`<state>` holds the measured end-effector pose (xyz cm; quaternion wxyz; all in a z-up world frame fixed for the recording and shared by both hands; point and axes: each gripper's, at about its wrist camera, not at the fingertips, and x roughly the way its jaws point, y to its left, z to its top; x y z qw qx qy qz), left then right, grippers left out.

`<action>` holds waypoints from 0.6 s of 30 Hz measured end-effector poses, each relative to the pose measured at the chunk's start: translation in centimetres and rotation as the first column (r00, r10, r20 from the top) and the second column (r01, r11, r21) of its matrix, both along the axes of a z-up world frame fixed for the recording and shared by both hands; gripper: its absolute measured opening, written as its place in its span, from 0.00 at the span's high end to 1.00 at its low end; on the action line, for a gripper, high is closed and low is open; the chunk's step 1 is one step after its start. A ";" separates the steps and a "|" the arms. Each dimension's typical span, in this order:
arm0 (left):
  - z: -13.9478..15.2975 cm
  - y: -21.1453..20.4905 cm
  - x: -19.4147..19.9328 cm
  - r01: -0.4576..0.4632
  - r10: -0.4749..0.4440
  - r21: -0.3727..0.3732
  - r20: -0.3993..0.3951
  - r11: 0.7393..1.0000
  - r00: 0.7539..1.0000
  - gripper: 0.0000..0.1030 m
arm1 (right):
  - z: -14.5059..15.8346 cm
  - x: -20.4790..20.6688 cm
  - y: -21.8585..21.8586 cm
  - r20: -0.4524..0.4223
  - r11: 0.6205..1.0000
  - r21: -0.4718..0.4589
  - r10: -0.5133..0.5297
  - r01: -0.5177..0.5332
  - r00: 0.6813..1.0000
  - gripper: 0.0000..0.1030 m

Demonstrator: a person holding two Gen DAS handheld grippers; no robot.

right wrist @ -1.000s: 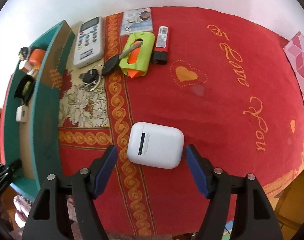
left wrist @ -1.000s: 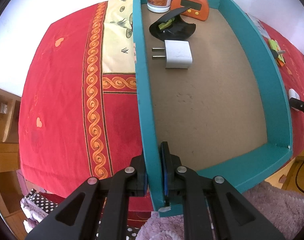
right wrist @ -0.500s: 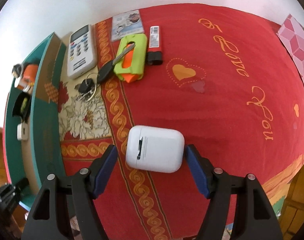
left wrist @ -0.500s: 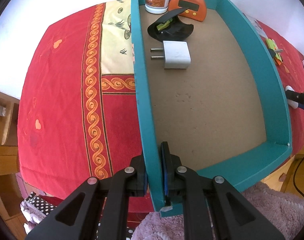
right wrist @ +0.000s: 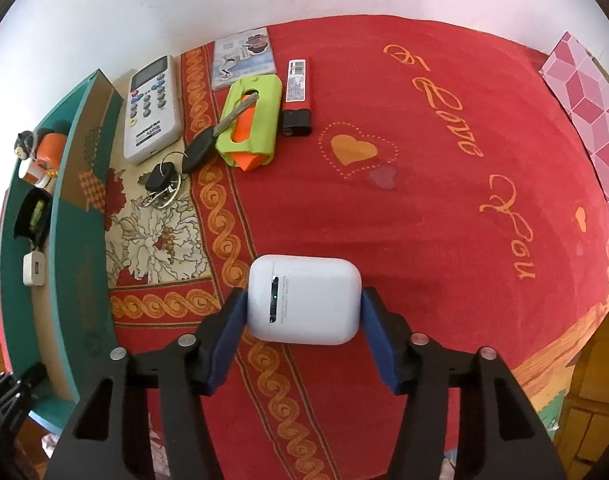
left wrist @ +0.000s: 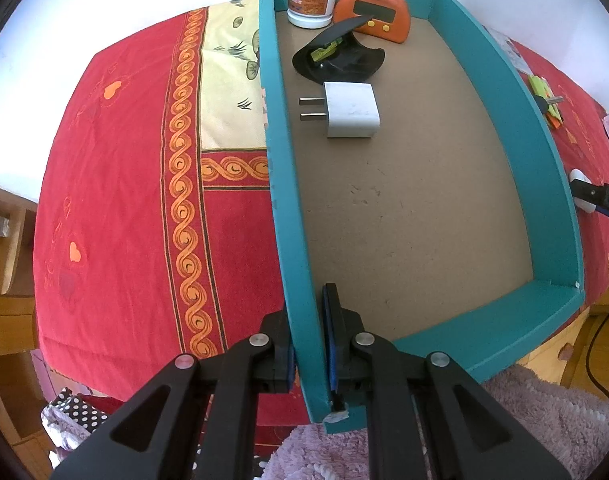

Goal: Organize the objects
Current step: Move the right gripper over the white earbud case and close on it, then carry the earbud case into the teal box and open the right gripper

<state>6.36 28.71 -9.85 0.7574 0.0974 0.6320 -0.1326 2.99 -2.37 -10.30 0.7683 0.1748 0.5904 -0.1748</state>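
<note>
A white earbud case (right wrist: 316,280) lies on the red cloth between the blue pads of my right gripper (right wrist: 302,295). Its jaws are closing, and both pads touch the case's sides. My left gripper (left wrist: 308,308) is shut on the near left wall of the teal box (left wrist: 280,152), one finger inside and one outside. Inside the box, at the far end, are a white charger plug (left wrist: 352,116), a black curved item (left wrist: 340,60), an orange monkey clock (left wrist: 374,16) and a white jar (left wrist: 312,2). The box (right wrist: 76,208) stands left of the case.
Beyond the case lie a white remote (right wrist: 154,108), a bunch of keys (right wrist: 164,180), a green and orange holder (right wrist: 252,120), a red lighter (right wrist: 297,96) and a small card pack (right wrist: 242,58). A pink patterned sheet (right wrist: 584,92) lies at the right edge. Wooden furniture flanks the bed.
The right jaws have narrowed until the pads meet the earbud case, and that gripper has rolled slightly. The left gripper keeps its hold on the box wall.
</note>
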 end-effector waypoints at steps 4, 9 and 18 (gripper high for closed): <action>-0.1 -0.1 0.1 -0.002 0.002 -0.001 -0.002 1.000 1.000 0.91 | 0.0 -0.2 -0.2 0.007 1.000 -0.003 0.012 -0.012 1.000 0.44; -0.1 0.0 0.3 0.001 -0.001 -0.002 -0.004 1.000 1.000 0.91 | 0.3 -0.5 -0.1 0.030 1.000 0.001 0.031 -0.031 0.999 0.44; -0.1 -0.1 0.4 -0.001 0.001 -0.004 -0.005 1.000 1.000 0.90 | 5.9 -0.1 3.7 0.131 0.982 -0.039 0.189 -0.185 0.973 0.44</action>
